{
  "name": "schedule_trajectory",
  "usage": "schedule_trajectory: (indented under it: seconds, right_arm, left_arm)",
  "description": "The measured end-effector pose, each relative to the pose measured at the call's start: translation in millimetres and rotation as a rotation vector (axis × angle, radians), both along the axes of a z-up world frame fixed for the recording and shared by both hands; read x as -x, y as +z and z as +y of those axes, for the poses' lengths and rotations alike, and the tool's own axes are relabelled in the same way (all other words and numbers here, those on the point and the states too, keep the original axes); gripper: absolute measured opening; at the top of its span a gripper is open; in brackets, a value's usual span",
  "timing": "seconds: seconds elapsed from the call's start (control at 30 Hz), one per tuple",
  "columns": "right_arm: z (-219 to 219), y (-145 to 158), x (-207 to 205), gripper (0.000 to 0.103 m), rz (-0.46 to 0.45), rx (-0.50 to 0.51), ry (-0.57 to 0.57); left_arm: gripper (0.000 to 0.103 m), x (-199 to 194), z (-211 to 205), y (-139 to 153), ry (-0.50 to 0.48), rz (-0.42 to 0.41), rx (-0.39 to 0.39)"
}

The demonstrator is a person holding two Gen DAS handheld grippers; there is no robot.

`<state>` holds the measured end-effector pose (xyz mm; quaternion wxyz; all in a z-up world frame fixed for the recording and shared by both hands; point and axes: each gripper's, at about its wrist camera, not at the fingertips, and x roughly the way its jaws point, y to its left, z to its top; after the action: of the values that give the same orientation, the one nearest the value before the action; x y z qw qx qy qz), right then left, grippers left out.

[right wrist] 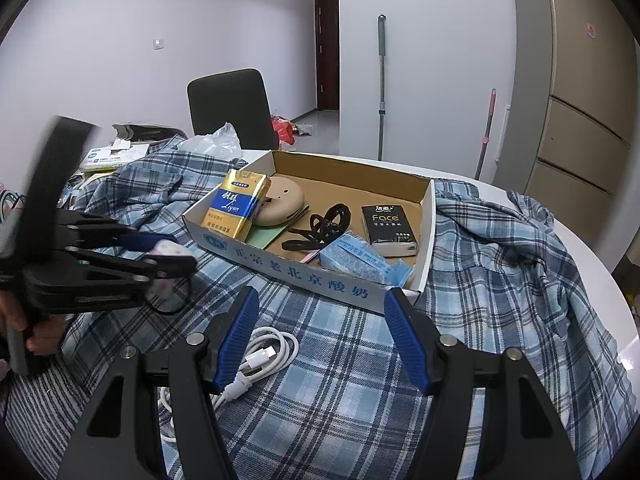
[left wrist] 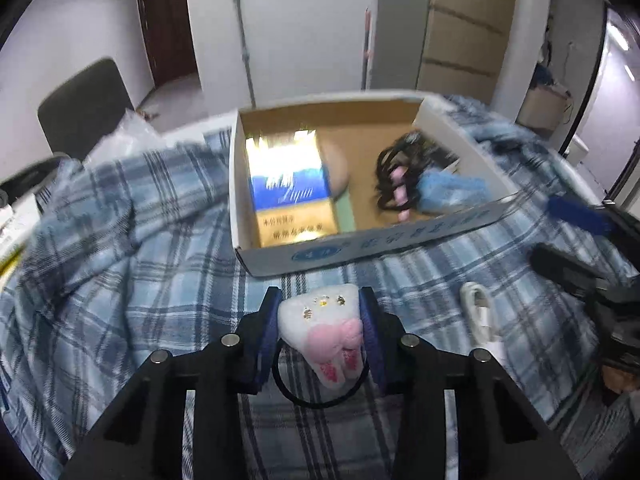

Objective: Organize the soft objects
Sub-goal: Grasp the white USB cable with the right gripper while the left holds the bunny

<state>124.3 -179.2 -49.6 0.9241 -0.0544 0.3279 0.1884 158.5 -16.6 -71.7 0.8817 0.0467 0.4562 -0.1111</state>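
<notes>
A white and pink plush charm (left wrist: 320, 326) on a black elastic loop (left wrist: 316, 400) sits between the blue pads of my left gripper (left wrist: 320, 312), which is shut on it just above the plaid cloth (left wrist: 132, 280). The right wrist view shows that same left gripper (right wrist: 172, 258) at the left, with the plush charm (right wrist: 168, 249) in its tips, in front of the cardboard tray (right wrist: 304, 276). My right gripper (right wrist: 322, 294) stands open over the cloth, nothing between its fingers. A coiled white cable (right wrist: 264, 354) lies by its left finger.
The tray (left wrist: 360, 246) holds a gold and blue pack (right wrist: 236, 210), a beige round case (right wrist: 280, 202), black hair ties (right wrist: 320, 226), a blue packet (right wrist: 356, 258) and a black tissue pack (right wrist: 388, 230). A black chair (right wrist: 230, 108) stands behind the table. Papers (right wrist: 108, 156) lie far left.
</notes>
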Motion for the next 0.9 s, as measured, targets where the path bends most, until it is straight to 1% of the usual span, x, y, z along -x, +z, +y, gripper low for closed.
schedule_trajectory:
  seconds: [0.2,0.23,0.33,0.4,0.5,0.6,0.7,0.8,0.9]
  right_arm:
    - [0.8,1.6,1.1,0.064,-0.007,0.008,-0.010]
    - [0.0,2.5,1.6,0.064,-0.013,0.006,-0.018]
    - [-3.3,7.1,2.1,0.064,-0.020,0.000,-0.042]
    - [-4.6,11.5,1.7,0.064,-0.009,-0.003,-0.057]
    - [-1.6,12.1,0.2,0.064,0.071,0.004,-0.085]
    - [3.4,2.8,5.7,0.064,0.154,0.007,-0.118]
    - [16.2,-11.3,13.3,0.064,0.256,-0.017,-0.079]
    - [32.7,-23.1,21.5,0.064,0.332,-0.031,-0.046]
    - [48.5,-30.1,29.7,0.064,0.370,-0.026,-0.006]
  left_arm:
    - [0.041,46.4,-0.6,37.5,-0.018,-0.150,0.051]
    - [0.041,54.0,0.3,41.9,-0.010,-0.182,0.056]
    - [0.041,79.8,7.6,51.8,0.041,-0.314,0.069]
    - [0.041,87.8,9.9,53.8,0.056,-0.364,0.079]
    - [0.041,91.2,15.7,55.1,0.055,-0.383,0.111]
    - [0.041,92.9,20.7,54.6,0.061,-0.402,0.131]
    - [0.041,92.6,19.6,51.8,0.056,-0.405,0.131]
    - [0.041,95.7,17.0,53.3,0.048,-0.424,0.121]
    - [0.041,98.6,15.0,53.9,0.047,-0.439,0.113]
